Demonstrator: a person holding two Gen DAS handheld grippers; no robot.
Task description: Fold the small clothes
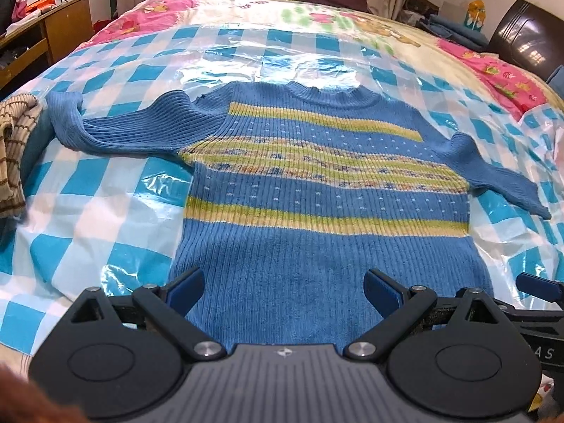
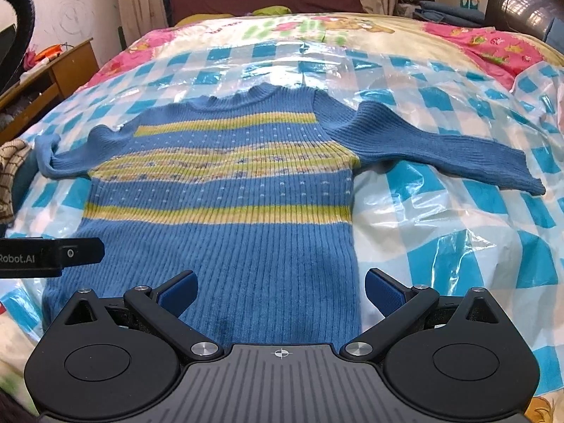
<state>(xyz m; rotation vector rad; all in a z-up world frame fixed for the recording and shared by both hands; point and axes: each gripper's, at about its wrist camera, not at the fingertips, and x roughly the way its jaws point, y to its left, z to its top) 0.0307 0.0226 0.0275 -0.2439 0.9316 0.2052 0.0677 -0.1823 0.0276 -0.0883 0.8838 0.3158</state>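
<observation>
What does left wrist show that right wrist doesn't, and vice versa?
Left wrist only: the left hand-held gripper, open over the hem, and more of the striped beige garment at the left edge.

Right wrist only: the right hand-held gripper, open at the sweater's right hem corner, and more of the checkered plastic sheet to the right.

Both: the blue striped sweater lying flat with sleeves spread, the wooden desk, and each other's gripper at the frame edge.

Ahead of both claws, the bed [image 1: 387,28] carries a checked plastic sheet [image 1: 105,190], with a blue striped sweater [image 1: 310,190] spread flat on it and a brown-striped garment [image 1: 14,148] far left.
</observation>
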